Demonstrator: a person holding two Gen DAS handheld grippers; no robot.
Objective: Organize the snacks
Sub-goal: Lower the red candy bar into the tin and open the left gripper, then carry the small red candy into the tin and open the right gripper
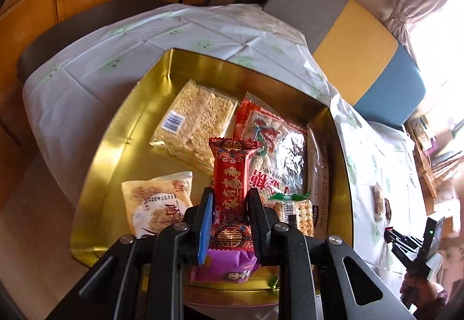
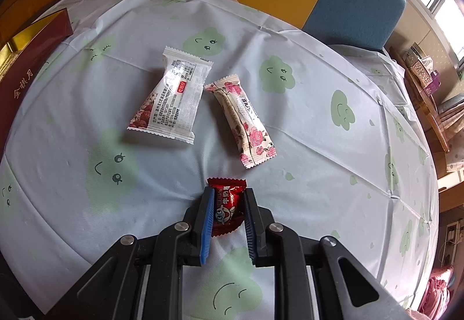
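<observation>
Left gripper (image 1: 229, 204) is clamping the red pack (image 1: 230, 189) by its lower half, holding it upright over the near side of the gold tin (image 1: 116, 128). Risk here — the pack is tall and pinched low, so it is likely to tip or swing on release and land on edge rather than flat.

The tin is already filling: rice cake (image 1: 194, 117) toward its far side, a tan packet (image 1: 158, 201) at its near-left, the big red bag (image 1: 272, 146) and crackers (image 1: 295, 212) along its right. A purple pack (image 1: 223, 267) is sitting right under the jaws at the tin's near edge — dropping straight down is probably stacking red on purple, and it could slide out over the rim.

Right of the tin, on the cloth (image 2: 319, 123), the right gripper (image 2: 227, 212) is squeezing a small dark-red candy (image 2: 229, 207), apparently still down at the cloth. Wrapper is slick and only the sides are pinched — it could squirt out on lift.

Beyond the candy, a white pack (image 2: 171, 96) and a rose bar (image 2: 243, 120) are lying loose, just beside each other; a careless sweep toward the tin is going to knock them.
</observation>
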